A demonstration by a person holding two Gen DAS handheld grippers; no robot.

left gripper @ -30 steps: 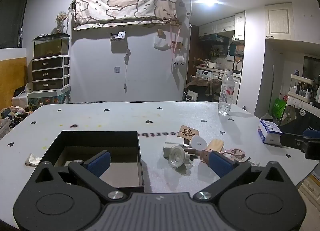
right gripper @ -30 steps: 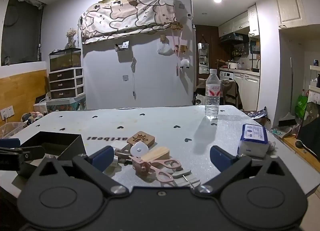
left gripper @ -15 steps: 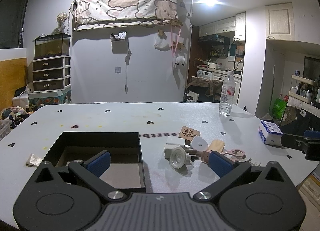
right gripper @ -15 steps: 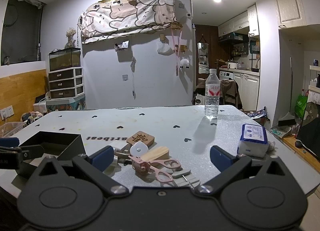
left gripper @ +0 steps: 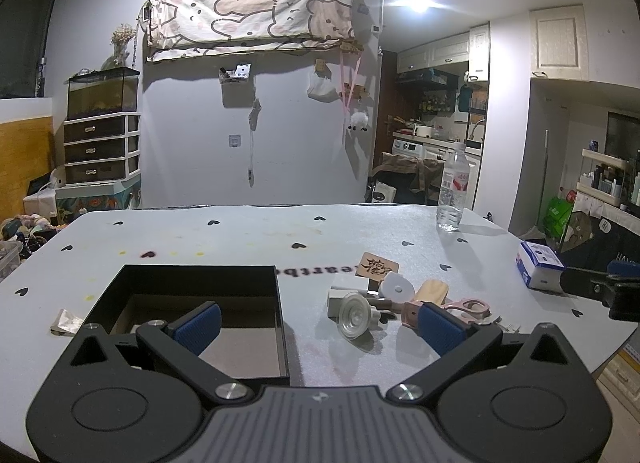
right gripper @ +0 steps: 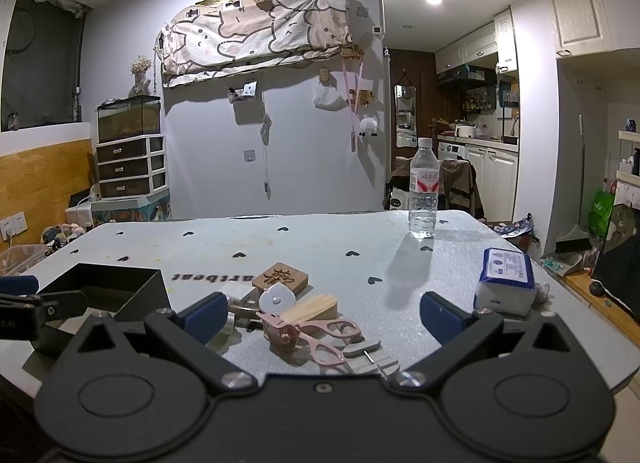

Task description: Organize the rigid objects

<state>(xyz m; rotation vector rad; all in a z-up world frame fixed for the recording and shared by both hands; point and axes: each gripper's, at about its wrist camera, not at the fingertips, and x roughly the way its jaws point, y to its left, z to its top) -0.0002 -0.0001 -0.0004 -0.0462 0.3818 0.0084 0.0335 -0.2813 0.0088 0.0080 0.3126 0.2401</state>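
While little shifts since a second ago:
Left tool (left gripper: 318, 323): apart, empty, nudged slightly nearer the black box (left gripper: 200, 303).
Right tool (right gripper: 322, 313): apart, empty, unmoved.
Clutter (right gripper: 304, 315): untouched, sorting unstarted.

Two low wrist views facing the wall, sharing pink scissors (left gripper: 472, 307) (right gripper: 324, 337)

The black box's (left gripper: 200, 303) near floor hides behind the left gripper (left gripper: 318, 327); the pink scissors (left gripper: 468, 307) are half covered by its blue pad. The grey comb-like piece (right gripper: 372, 355) is too small to identify.
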